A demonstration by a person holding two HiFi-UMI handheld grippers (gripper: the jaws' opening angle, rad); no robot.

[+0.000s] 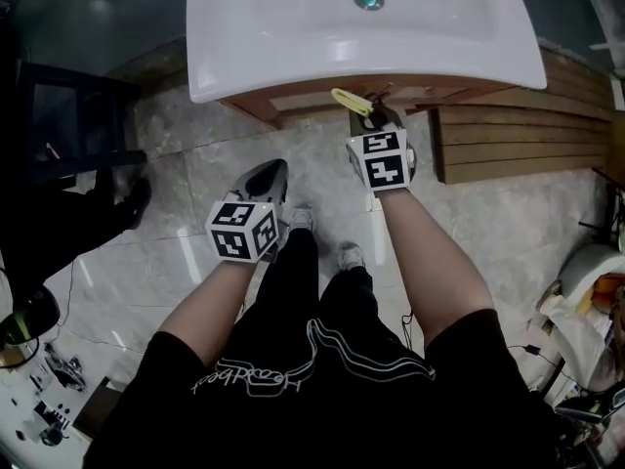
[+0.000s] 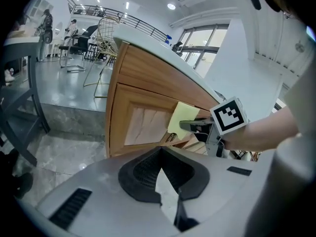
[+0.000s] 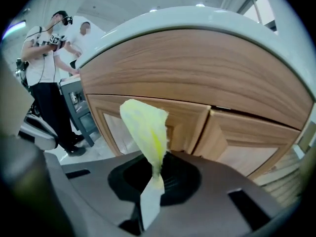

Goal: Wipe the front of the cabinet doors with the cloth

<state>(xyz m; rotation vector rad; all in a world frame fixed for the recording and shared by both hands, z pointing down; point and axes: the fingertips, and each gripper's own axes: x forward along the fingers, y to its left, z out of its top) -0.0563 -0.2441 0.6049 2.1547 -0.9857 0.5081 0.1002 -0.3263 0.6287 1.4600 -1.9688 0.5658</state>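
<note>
A wooden cabinet point(image 1: 293, 99) stands under a white basin point(image 1: 361, 37). My right gripper point(image 1: 374, 122) is shut on a yellow cloth point(image 1: 349, 99), which it holds up close to the cabinet front. In the right gripper view the cloth point(image 3: 145, 127) rises crumpled from the shut gripper point(image 3: 157, 174), before the left door point(image 3: 185, 120) and beside the right door point(image 3: 247, 142). The left gripper view shows the cloth point(image 2: 182, 118) against the door front point(image 2: 143, 125), with the right gripper point(image 2: 200, 127) behind it. My left gripper point(image 1: 264, 186) hangs lower, away from the cabinet, shut and empty point(image 2: 160, 169).
A slatted wooden panel point(image 1: 518, 135) runs right of the cabinet. A dark stand point(image 1: 59, 115) is at the left. My feet point(image 1: 322, 237) rest on the marble floor. Clutter point(image 1: 586, 301) lies at the right edge. Two people point(image 3: 49, 58) stand in the background.
</note>
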